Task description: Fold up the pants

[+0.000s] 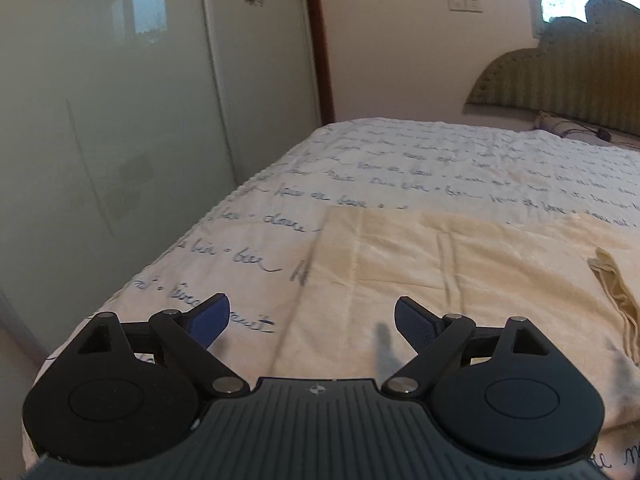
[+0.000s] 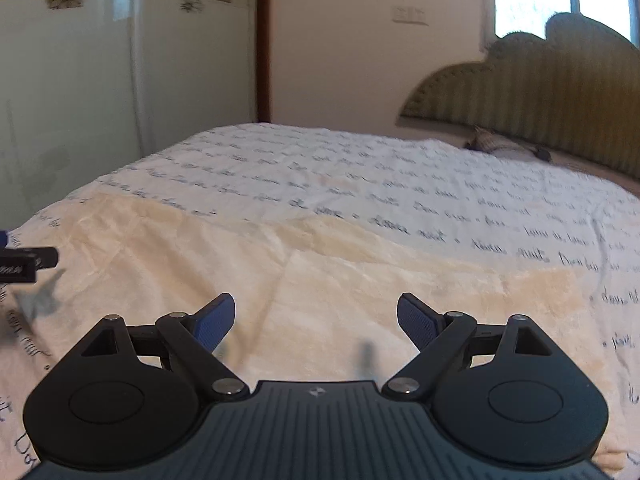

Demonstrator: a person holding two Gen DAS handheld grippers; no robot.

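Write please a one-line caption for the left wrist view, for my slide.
Left gripper, jaws open, above cream pants spread on a script-printed bedspread.

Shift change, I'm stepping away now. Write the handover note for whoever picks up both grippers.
Left gripper: open, empty, over the pants' left end.
Right gripper: open, empty, over the right part.
Pants: cream, lying flat across the near part of the bed, one cloth edge turned up at the right. How many folds are in cannot be told.
Left to do: grasp an end and fold the pants over.
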